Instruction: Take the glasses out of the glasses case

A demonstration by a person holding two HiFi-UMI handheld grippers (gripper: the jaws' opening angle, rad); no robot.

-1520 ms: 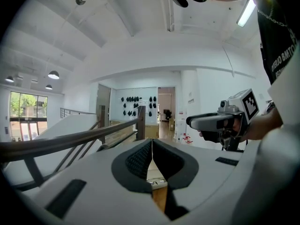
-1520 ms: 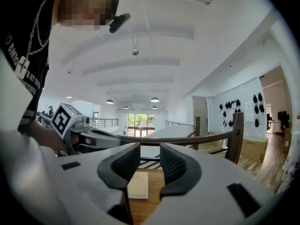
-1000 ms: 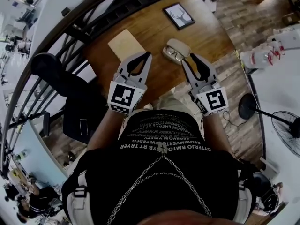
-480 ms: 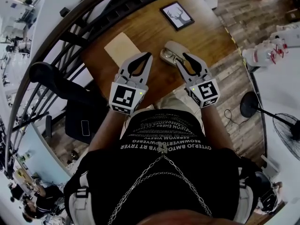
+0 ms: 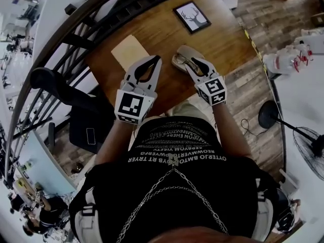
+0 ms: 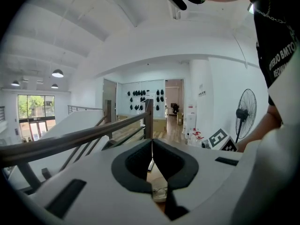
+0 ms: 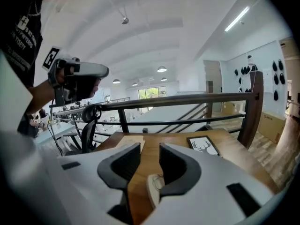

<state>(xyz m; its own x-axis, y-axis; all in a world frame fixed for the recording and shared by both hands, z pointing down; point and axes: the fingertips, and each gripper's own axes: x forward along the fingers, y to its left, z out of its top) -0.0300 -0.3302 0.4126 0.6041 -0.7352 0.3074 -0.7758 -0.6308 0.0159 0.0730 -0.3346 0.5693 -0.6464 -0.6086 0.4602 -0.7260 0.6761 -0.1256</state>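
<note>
Glasses case (image 5: 181,51): beige, lid open, glasses (image 6: 159,191) lying inside; on the wooden table (image 5: 162,32), near the framed antler print (image 5: 191,15). Right gripper (image 5: 189,63): jaws apart over the case, gripping nothing. Left gripper (image 5: 155,59): jaws pressed together, empty, beside a tan pad (image 5: 130,48). Shirt lettering mirrored, unreadable.

Both arms extended forward; left claw (image 5: 157,59) jaws pressed together, right claw (image 5: 191,63) jaws apart.
</note>
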